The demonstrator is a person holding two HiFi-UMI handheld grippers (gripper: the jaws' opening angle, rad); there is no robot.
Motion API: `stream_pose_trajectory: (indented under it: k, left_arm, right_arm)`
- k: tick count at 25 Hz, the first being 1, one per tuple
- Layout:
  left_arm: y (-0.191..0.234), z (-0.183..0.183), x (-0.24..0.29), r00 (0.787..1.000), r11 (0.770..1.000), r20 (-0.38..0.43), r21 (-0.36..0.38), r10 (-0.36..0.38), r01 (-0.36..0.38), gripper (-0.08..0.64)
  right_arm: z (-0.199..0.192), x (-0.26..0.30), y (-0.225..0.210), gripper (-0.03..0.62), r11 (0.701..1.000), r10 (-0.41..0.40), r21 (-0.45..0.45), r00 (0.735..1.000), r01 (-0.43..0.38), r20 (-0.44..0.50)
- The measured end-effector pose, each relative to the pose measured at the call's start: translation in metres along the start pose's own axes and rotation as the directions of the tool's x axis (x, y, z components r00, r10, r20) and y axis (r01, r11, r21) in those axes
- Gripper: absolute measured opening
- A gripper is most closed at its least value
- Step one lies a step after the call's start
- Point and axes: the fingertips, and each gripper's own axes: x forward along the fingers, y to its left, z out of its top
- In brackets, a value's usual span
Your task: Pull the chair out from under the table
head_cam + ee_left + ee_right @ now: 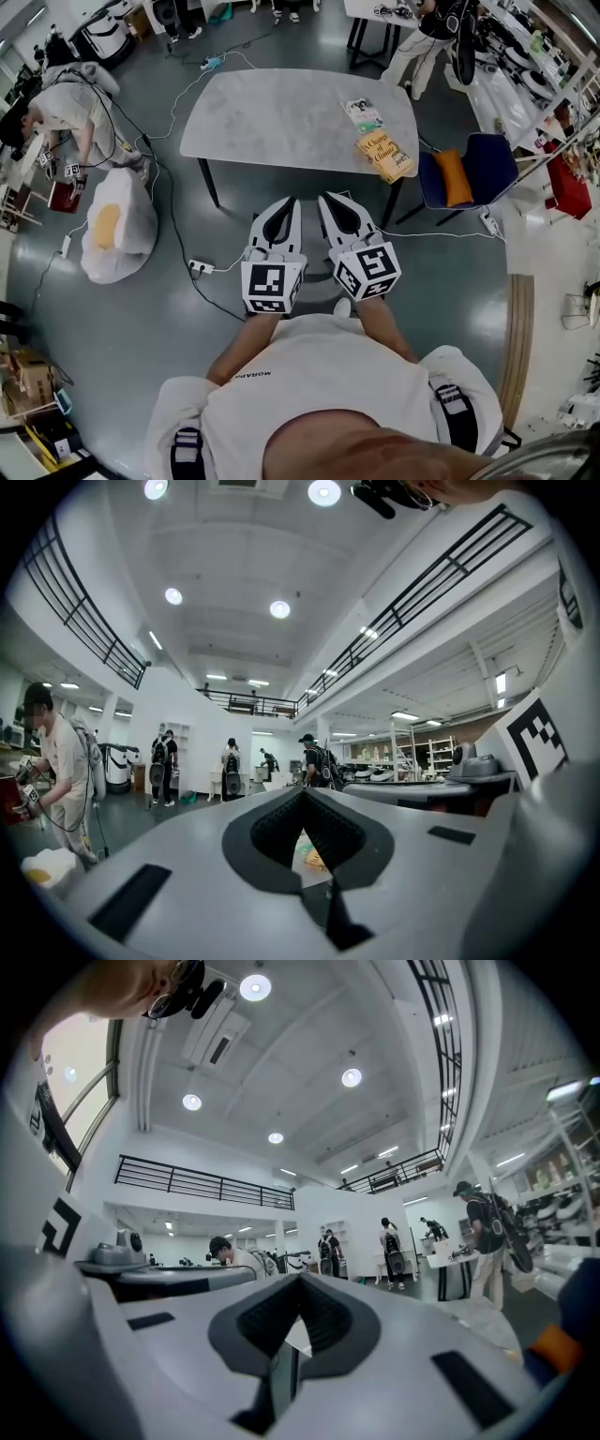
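Grey hall floor (141, 309) is taking up most of the head view, and we are noting other people working along its edges.

- **Table:** We are finding the table (281, 122) standing in the open ahead of the person, with its long side facing them.
- **Chair:** We are locating the blue chair (487, 164) at the table's right end, just beside the corner. Its seat is showing almost whole from above, so we are judging it to be clear of the tabletop, or nearly so. That fits a chair already drawn out as well as one simply parked at that end, and we cannot tell which.
- **Cushion:** An orange cushion (452, 178) is lying on the seat, towards the table side.
- **Left gripper:** The left gripper (286, 202) is pointing level at the table with its jaws together and nothing between them.
- **Right gripper:** The right gripper (328, 197) is sitting just beside it, likewise closed and empty. We are reading this as a carrying posture, since both are well apart from the chair and the table.
- **Books:** Two books (384, 155) are lying flat near the table's right end, on the side nearest the chair.
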Motion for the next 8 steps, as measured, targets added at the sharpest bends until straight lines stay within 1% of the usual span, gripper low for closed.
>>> stream_pose_trajectory:
  k: [4,8]
  left_arm:
    - [0.0018,0.0004,0.0002,1.0,1.0,0.002,-0.002,0.002,-0.002,0.003]
    - [0.0024,0.0021,0.0046,1.0,1.0,0.003,-0.005,-0.013,0.013,0.003]
  right_arm:
    - [0.0012,0.0004,-0.0009,0.012,1.0,-0.007,-0.002,1.0,0.007,0.007]
    - [0.0027,0.0047,-0.0016,0.012,1.0,-0.007,-0.008,1.0,0.007,0.008]
